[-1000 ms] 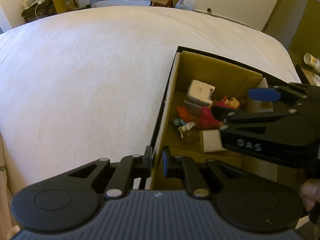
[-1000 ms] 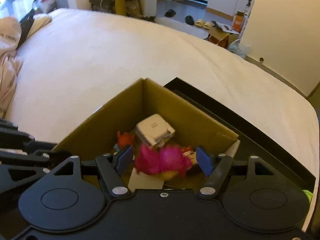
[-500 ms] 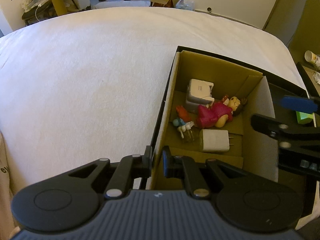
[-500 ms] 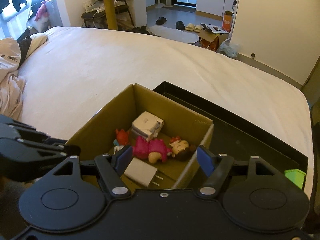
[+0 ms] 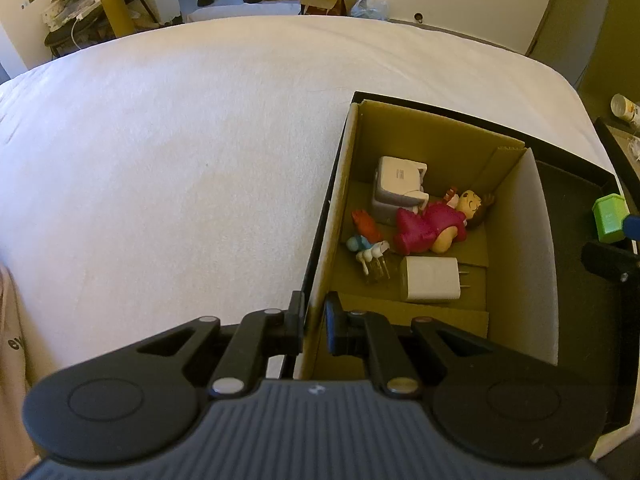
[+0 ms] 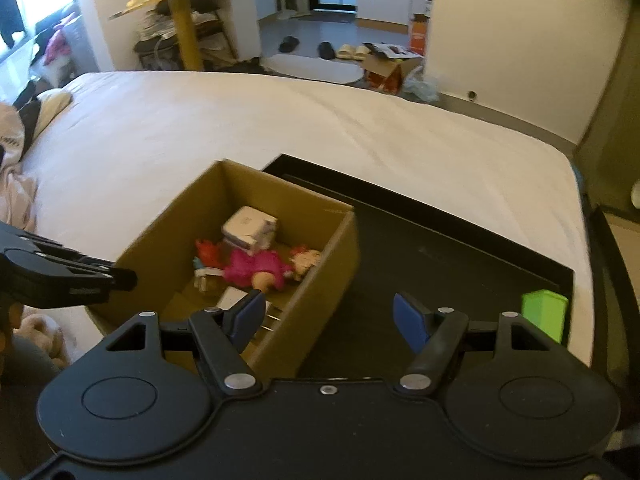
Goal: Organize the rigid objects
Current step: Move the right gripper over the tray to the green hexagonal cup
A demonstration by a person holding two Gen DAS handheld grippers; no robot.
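Note:
A brown cardboard box (image 5: pixel 516 240) (image 6: pixel 168 224) stands in a black tray (image 6: pixel 460 248) on the bed. In it lie a pink-dressed doll (image 5: pixel 436 220) (image 6: pixel 260 266), a white charger (image 5: pixel 430 280), a white-grey device (image 5: pixel 396 188) (image 6: pixel 248 226), a red toy (image 5: pixel 366 224) and a small blue-white figure (image 5: pixel 366 250). My left gripper (image 5: pixel 314 318) is shut on the box's near left wall. My right gripper (image 6: pixel 330 314) is open and empty, above the box's right wall. A green block (image 6: pixel 544 312) (image 5: pixel 610 218) sits in the tray's right corner.
The white bed sheet (image 5: pixel 180 152) spreads left and beyond the box. Bunched bedding (image 6: pixel 16 184) lies at the far left. A yellow-legged table (image 6: pixel 180 28), shoes and a carton (image 6: pixel 388 64) are on the floor beyond the bed.
My right gripper let go of the pink doll into the box, then drew back and to the right, out of the box. My left gripper has kept its hold.

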